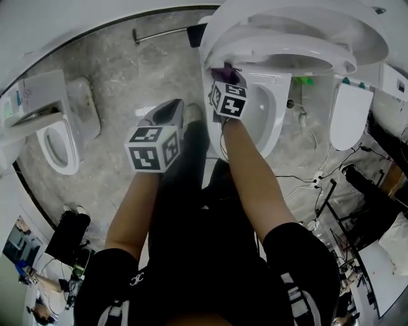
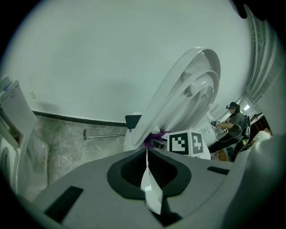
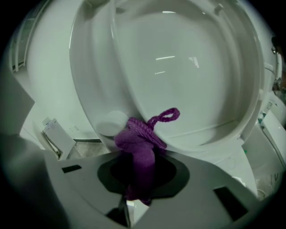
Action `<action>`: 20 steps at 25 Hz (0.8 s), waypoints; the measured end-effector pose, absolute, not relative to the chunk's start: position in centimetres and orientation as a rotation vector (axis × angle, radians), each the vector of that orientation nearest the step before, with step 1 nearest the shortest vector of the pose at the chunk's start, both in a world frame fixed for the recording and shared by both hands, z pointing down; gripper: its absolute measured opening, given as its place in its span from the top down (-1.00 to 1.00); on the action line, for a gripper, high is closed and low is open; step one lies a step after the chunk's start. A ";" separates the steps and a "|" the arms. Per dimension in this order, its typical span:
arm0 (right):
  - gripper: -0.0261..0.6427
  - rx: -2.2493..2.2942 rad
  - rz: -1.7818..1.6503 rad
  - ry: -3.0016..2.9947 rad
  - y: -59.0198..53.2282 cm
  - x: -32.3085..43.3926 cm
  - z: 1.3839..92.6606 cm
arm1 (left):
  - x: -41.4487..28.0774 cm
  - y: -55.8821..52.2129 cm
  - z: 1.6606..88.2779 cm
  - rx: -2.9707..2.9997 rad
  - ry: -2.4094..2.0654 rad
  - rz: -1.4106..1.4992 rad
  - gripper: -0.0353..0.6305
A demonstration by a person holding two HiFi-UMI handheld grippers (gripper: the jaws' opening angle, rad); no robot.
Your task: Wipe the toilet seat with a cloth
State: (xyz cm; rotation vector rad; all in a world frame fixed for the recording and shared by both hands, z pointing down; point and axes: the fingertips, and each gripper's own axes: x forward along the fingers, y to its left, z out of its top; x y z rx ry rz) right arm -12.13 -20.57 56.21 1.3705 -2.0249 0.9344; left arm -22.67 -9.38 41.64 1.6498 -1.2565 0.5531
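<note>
The purple cloth (image 3: 138, 150) is gripped, bunched, in the jaws of the right gripper (image 3: 139, 174), with its loop pointing at the toilet seat (image 1: 287, 49). The seat is tilted up against the lid (image 1: 306, 19), its underside turned toward the jaws. The cloth lies at the seat's lower left rim, beside a round bumper (image 3: 109, 123), and appears to touch it. From there the rim's long axis runs up and away, so the wipe is judged to follow that curve. The left gripper (image 2: 146, 154) is clenched on nothing and held well apart from the seat; the right is nearer.
</note>
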 end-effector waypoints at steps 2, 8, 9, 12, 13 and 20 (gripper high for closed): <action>0.68 1.361 0.934 -2.053 -20.6 -12.2 56.2 | -22.1 -9.3 41.9 1.658 -1.245 0.562 0.87; 0.68 1.342 0.935 -2.062 -20.8 -10.4 57.3 | -20.5 -8.6 42.5 1.676 -1.228 0.581 0.87; 0.68 1.333 0.921 -2.054 -20.8 -9.8 57.6 | -20.2 -8.4 42.7 1.674 -1.227 0.582 0.87; 0.68 1.280 0.847 -2.039 -21.0 -8.0 58.5 | -19.3 -7.8 43.4 1.661 -1.226 0.590 0.87; 0.68 1.262 0.822 -2.032 -21.1 -7.2 58.9 | -18.9 -7.5 43.6 1.655 -1.227 0.592 0.87; 0.68 1.166 0.682 -1.974 -22.1 -1.6 61.0 | -15.7 -6.4 44.0 1.652 -1.239 0.603 0.87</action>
